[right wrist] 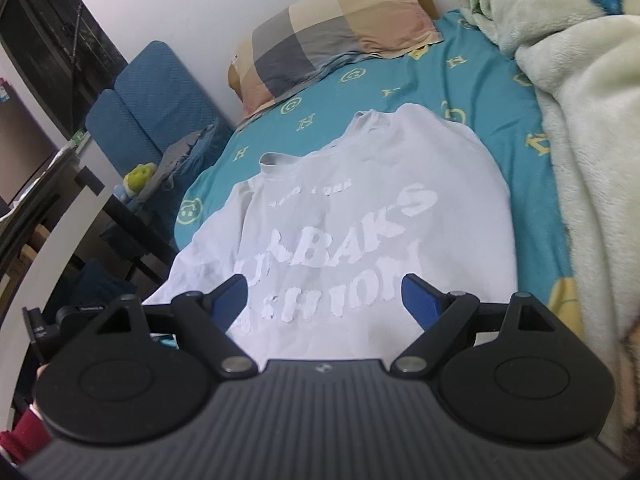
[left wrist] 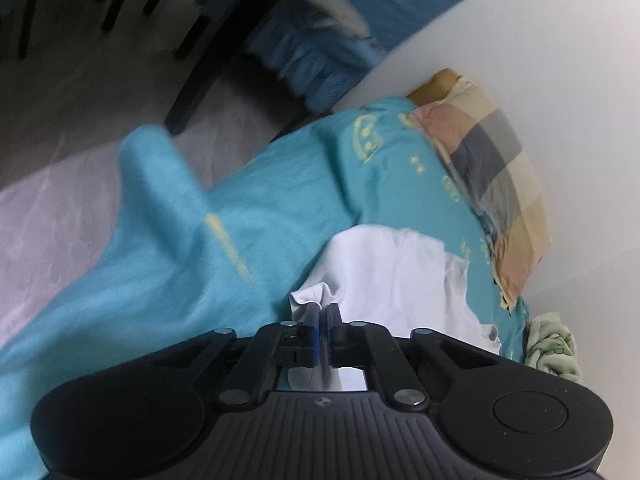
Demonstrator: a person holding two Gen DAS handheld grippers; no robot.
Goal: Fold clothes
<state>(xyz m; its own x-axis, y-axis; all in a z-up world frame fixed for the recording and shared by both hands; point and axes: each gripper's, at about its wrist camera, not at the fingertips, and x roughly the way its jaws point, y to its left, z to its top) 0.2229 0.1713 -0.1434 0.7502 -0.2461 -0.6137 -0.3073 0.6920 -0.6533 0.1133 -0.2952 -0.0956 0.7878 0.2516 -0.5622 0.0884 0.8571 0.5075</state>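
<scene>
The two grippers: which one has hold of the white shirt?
The left gripper, shut on the white shirt; the right gripper gapes open above it.

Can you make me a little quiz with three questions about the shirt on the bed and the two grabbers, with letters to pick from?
1. Where does the white T-shirt lie?
A. on the turquoise sheet
B. on the checked pillow
C. on the floor

2. What colour are the big letters on the T-shirt?
A. red
B. white
C. black

3. How do the two grabbers stand?
A. both wide open
B. both shut
C. left gripper shut on the T-shirt's edge, right gripper open

Answers:
1 A, the sheet shows around the shirt, and the pillow lies beyond the collar.
2 B, the letters are white on pale cloth.
3 C, white cloth sits pinched between the left fingers, while the right fingers stand far apart.
</scene>
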